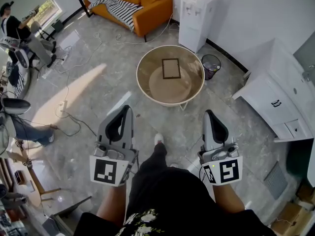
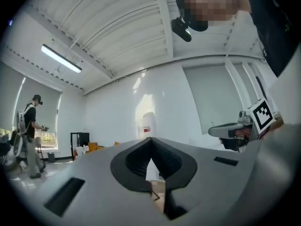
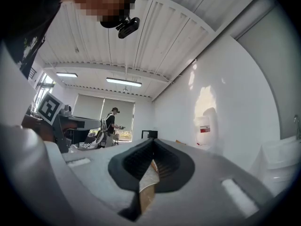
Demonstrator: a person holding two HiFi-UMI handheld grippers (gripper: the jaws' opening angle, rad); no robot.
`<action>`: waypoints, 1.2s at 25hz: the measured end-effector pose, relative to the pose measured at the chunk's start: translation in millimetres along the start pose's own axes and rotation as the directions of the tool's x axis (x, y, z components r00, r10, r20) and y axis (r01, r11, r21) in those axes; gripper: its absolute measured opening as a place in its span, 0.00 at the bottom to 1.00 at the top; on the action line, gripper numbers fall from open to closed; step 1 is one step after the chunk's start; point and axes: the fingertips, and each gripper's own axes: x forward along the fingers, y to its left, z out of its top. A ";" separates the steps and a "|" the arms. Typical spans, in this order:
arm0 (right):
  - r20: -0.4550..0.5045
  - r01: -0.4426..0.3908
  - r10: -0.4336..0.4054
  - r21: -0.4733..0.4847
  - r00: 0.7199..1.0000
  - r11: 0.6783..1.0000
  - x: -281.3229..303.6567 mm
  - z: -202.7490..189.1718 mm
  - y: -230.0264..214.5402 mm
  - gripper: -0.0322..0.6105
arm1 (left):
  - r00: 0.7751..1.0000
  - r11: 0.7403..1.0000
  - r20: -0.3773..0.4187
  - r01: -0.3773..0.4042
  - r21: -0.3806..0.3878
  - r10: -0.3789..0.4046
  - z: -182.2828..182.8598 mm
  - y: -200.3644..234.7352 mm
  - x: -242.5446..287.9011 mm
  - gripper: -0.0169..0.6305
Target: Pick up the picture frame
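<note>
Lying ahead: picture frame point(image 1: 171, 68), flat inside the round table point(image 1: 140, 73), well apart from both tools.
Left gripper point(image 1: 125, 109): jaws together, empty.
Right gripper point(image 1: 208, 113): jaws together, empty (I have both short of the near rim).
Edges: raised rim encircles the frame.
Open room: bare floor point(image 1: 170, 119) before the table; bin point(image 1: 210, 65) just beside it, right.

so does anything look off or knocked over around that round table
Nothing really stands out. The picture frame lies flat and looks intact near the middle of the round table. The only untidy bit is loose cables trailing over the floor to its left.
</note>
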 end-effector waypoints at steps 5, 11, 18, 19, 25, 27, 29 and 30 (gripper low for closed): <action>-0.018 0.023 -0.023 -0.015 1.000 1.000 52.7 -0.7 -12.0 0.04 | 0.999 0.998 0.001 0.050 -0.045 -0.050 -3.4 31.3 45.5 0.03; -0.004 0.049 -0.049 -0.060 0.999 0.997 117.2 -3.3 -29.2 0.04 | 0.996 0.996 -0.014 0.087 0.035 -0.087 -19.5 59.0 102.0 0.03; -0.005 0.068 -0.069 -0.089 0.998 0.994 184.9 -12.0 -32.5 0.04 | 0.993 0.992 -0.010 0.115 0.052 -0.115 -35.3 107.3 150.5 0.02; -0.004 0.065 -0.066 -0.089 0.998 0.994 194.3 -13.5 -30.4 0.04 | 0.993 0.993 -0.008 0.115 0.036 -0.115 -39.0 115.6 154.8 0.02; 0.019 0.075 -0.074 -0.092 0.997 0.993 223.8 -19.1 -40.0 0.04 | 0.993 0.993 -0.021 0.118 0.003 -0.118 -60.6 135.8 188.3 0.02; 0.010 0.083 -0.082 -0.096 0.997 0.992 230.0 -23.9 -46.7 0.04 | 0.994 0.994 -0.037 0.105 -0.007 -0.105 -69.1 139.0 198.6 0.03; 0.009 0.093 -0.093 -0.102 0.996 0.990 236.4 -27.6 -53.8 0.04 | 0.994 0.995 -0.047 0.094 -0.022 -0.095 -75.7 142.5 207.7 0.03; 0.011 0.098 -0.097 -0.107 0.995 0.989 239.6 -29.4 -57.2 0.04 | 0.994 0.995 -0.050 0.095 -0.032 -0.097 -78.0 143.1 211.9 0.03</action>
